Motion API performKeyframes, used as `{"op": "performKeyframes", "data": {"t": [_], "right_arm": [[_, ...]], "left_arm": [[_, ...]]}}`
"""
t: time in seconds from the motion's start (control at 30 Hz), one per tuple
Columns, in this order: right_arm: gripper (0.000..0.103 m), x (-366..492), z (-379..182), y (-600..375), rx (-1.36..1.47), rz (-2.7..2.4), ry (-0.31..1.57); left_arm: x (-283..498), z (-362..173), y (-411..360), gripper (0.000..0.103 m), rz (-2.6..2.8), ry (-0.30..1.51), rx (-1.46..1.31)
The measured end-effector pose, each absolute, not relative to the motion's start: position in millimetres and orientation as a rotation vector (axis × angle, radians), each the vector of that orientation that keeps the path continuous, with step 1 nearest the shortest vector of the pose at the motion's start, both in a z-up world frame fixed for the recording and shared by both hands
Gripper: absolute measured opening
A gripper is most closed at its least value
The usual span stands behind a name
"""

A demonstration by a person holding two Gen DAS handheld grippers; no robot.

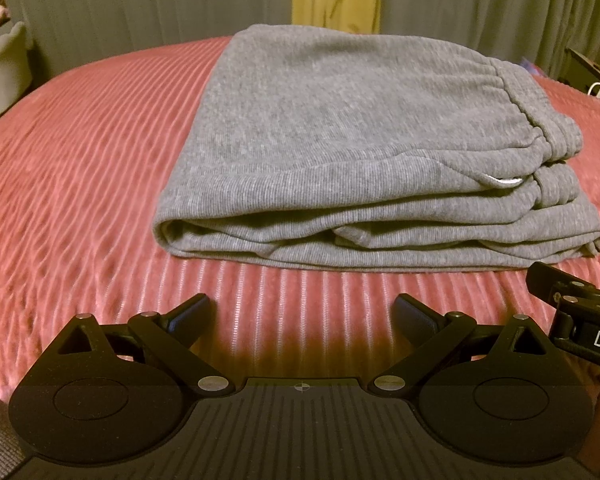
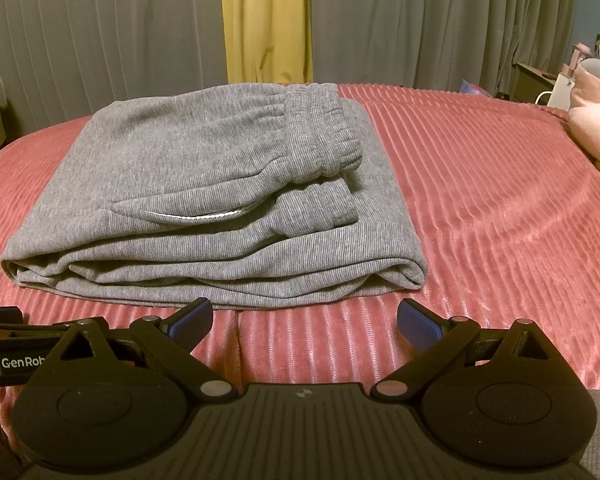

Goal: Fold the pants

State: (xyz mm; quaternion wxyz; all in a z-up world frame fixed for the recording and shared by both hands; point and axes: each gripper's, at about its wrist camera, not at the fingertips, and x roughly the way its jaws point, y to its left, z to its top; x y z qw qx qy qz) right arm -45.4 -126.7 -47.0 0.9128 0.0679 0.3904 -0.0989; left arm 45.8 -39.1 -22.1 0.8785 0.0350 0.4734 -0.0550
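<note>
At far left in the left wrist view, a pale container [image 1: 4, 68], partly cut off and hard to identify, beside grey curtains [image 1: 140, 4]. Broad bare stretch of ribbed pink bedspread [image 1: 80, 168] reaching to the left edge of the folded grey pants [image 1: 340, 128]. Pants stacked in several layers at mid-bed, rounded fold edges facing the cameras, elastic waistband [image 2: 324, 136] on top toward the right side, a thin white pocket trim [image 2: 196, 216] showing beneath. Left gripper [image 1: 303, 312] low over the bedspread just short of the near fold edge, fingers spread wide, nothing between them, a strip of pink cover separating tips from cloth. Right gripper [image 2: 305, 314] likewise spread apart and empty, its left fingertip [image 2: 192, 314] close to the pants' near hem, apparently not touching. Yellow curtain panel [image 2: 266, 20] behind the stack. Right of the pants, another wide run of uncovered bedspread out to the bed's rounded edge, a pink pillow-like shape [image 2: 596, 128] at the far right margin.
</note>
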Motion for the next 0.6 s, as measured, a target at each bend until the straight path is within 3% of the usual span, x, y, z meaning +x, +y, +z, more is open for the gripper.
{"op": "performKeyframes", "data": {"t": [0.6], "right_arm": [[0.099,-45.9,-48.1,-126.8,0.137,-0.205,0.809]], "left_arm": [[46.5,-21.8,-38.1,0.101,-0.121,0.987,0.077]]}}
